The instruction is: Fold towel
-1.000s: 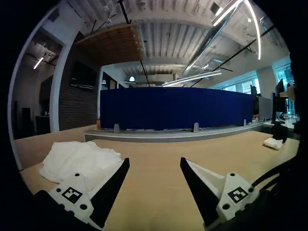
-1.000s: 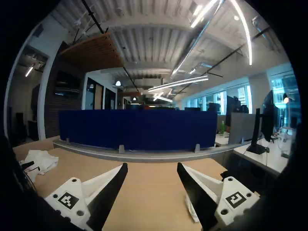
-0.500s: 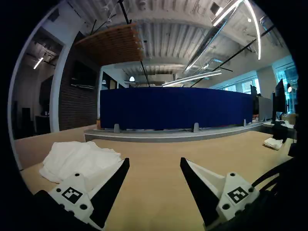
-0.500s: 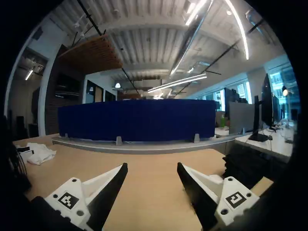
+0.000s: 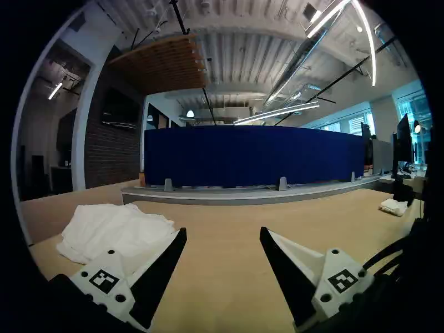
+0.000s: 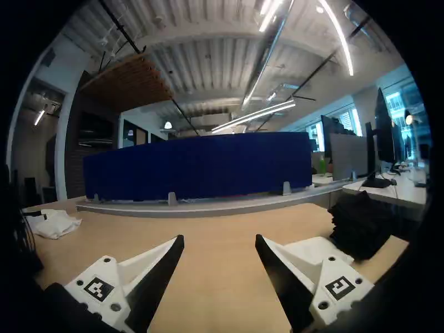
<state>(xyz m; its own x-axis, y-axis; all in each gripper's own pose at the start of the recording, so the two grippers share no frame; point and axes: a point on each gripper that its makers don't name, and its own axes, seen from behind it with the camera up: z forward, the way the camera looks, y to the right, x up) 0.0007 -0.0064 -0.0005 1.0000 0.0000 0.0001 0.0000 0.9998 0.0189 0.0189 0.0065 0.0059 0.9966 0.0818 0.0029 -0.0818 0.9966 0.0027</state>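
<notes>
The white towel lies in a soft heap on the wooden table, just beside the left gripper. It looks light and floppy (it will bunch up), so a corner seems best to pinch. The left gripper and right gripper are spread wide, holding nothing. No words can be read.
</notes>
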